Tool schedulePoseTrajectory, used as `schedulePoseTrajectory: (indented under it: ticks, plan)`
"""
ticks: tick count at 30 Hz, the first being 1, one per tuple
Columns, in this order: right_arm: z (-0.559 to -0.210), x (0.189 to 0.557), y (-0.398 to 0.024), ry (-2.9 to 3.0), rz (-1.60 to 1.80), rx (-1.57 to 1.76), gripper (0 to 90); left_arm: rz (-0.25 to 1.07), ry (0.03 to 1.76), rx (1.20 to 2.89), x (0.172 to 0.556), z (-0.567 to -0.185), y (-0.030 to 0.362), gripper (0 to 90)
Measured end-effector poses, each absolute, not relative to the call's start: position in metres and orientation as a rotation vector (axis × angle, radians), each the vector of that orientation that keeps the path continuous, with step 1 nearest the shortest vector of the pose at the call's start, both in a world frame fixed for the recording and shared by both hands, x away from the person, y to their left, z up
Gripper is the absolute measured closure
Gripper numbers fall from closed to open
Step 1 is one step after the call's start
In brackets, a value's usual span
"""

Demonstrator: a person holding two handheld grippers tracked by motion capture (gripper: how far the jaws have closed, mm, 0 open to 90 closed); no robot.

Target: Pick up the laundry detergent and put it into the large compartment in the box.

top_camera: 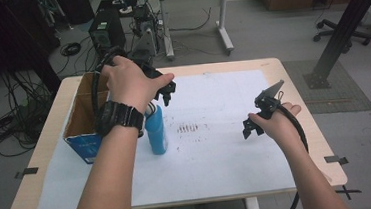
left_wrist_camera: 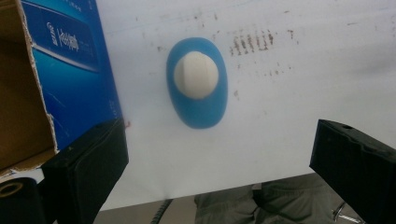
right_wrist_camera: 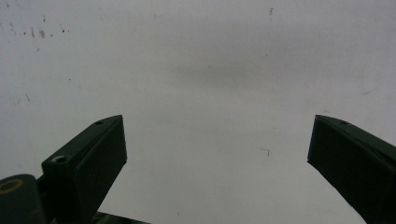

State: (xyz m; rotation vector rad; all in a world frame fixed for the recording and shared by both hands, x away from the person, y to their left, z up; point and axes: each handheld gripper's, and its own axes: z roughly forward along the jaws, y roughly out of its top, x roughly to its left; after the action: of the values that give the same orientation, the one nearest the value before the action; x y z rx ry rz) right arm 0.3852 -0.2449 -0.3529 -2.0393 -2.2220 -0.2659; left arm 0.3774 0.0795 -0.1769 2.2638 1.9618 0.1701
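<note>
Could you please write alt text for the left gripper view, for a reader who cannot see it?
Seen from above, an upright blue bottle with a white cap stands on white paper between the left gripper's open black fingers. An open blue cardboard box stands beside it.

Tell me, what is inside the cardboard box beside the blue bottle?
The cardboard box is open at the top, next to the blue bottle. Bare brown inner walls are visible; the person's forearm and the walls cover its bottom, so contents cannot be told.
</note>
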Motion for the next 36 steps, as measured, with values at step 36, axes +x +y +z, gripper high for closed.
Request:
schedulePoseTrajectory:
  ticks: [36]
  plan:
    - [-0.366,0.386,-0.245,-2.221,-0.28,-1.999,4.7,0.193,2.101,2.175,0.412,-0.23,0.081,4.7]
